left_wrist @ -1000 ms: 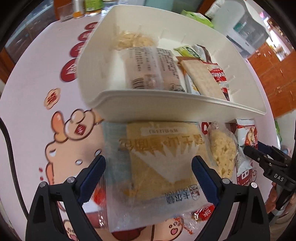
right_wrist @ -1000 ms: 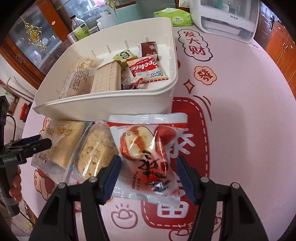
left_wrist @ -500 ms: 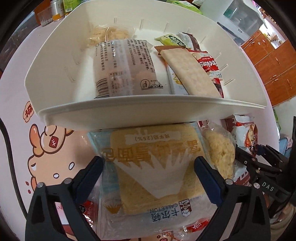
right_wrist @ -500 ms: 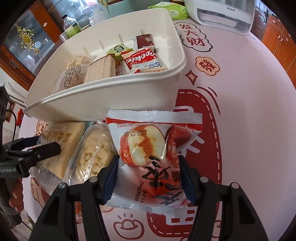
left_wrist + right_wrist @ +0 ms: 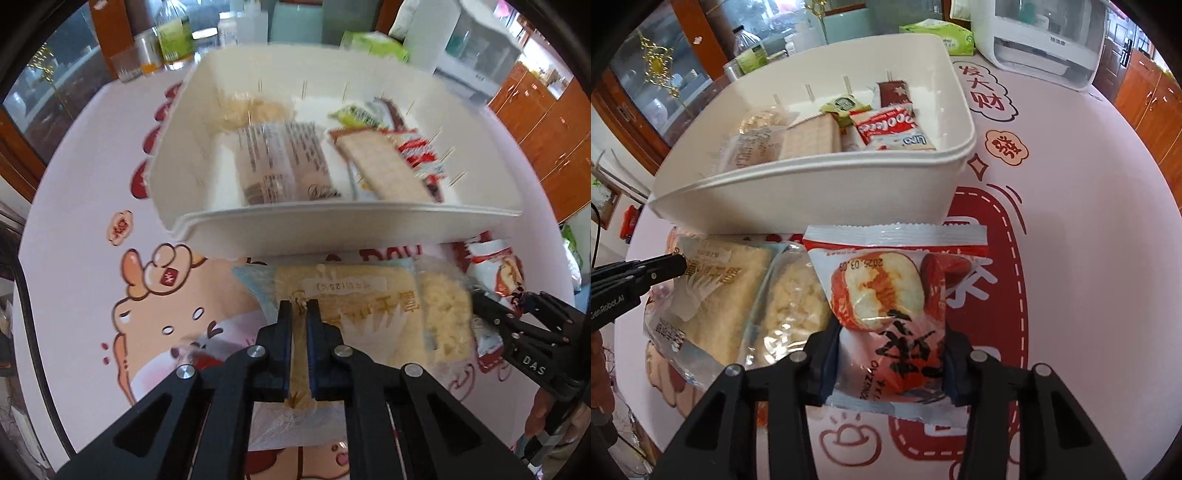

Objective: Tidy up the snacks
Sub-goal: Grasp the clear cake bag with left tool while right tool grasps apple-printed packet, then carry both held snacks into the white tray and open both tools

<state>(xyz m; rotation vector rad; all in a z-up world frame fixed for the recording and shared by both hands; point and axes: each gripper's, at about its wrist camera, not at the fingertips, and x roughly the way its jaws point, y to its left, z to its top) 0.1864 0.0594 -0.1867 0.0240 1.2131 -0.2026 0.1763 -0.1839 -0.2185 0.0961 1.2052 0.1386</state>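
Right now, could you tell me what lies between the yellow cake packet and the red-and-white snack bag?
A clear packet of crumbly pale pieces, seen in both wrist views.

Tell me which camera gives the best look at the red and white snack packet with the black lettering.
The right wrist view. There the red and white packet fills the middle of the frame, its print sharp, between the fingers of the right gripper, whose jaws are closing on it. The left wrist view shows only a blurred part of it at the right edge, behind that gripper.

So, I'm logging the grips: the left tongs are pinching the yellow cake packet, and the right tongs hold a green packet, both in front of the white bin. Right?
Not quite: the right tongs are closing on a red-and-white packet, not green, as the right wrist view shows. The rest holds.
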